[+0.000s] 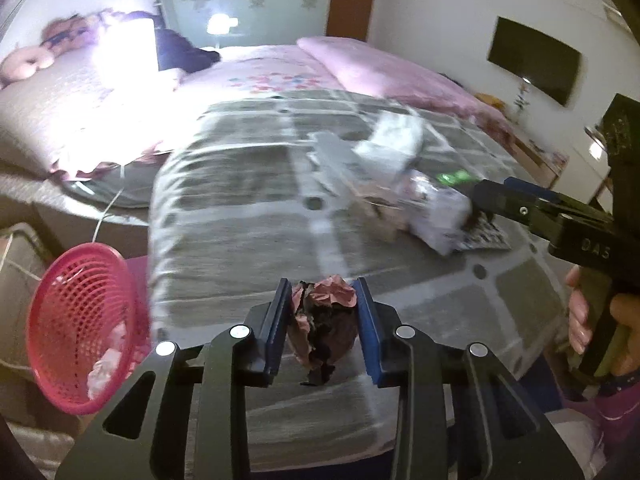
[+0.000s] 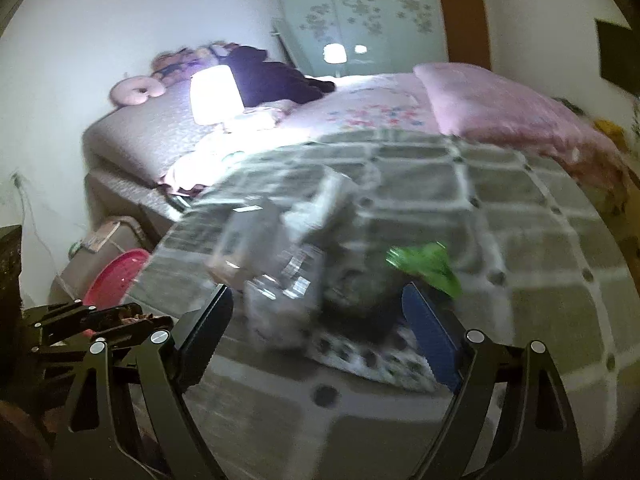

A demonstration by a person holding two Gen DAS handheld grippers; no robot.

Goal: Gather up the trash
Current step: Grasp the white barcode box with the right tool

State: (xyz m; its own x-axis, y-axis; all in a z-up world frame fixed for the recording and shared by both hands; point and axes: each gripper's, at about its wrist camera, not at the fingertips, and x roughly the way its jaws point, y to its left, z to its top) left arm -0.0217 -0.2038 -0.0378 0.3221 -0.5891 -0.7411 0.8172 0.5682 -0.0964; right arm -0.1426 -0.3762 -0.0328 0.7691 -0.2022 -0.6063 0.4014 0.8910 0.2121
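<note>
My left gripper (image 1: 323,294) is shut on a crumpled pink and dark wrapper (image 1: 325,322), held over the near edge of the grey checked blanket (image 1: 240,240). A pink mesh basket (image 1: 82,328) stands low to its left with some pale trash inside; it also shows in the right wrist view (image 2: 114,276). My right gripper (image 2: 318,304) is open, its fingers on either side of a pile of trash (image 2: 288,264): blurred boxes, plastic wrappers, a dark piece and a green wrapper (image 2: 426,264). The pile also shows in the left wrist view (image 1: 400,184), with the right gripper (image 1: 486,196) at its right edge.
The blanket lies on a bed with pink bedding (image 1: 400,76). A lit lamp (image 2: 214,94) and dark clothes (image 2: 276,78) lie at the bed's far side. A cardboard box (image 2: 108,240) stands beside the bed. A TV (image 1: 534,64) hangs on the right wall.
</note>
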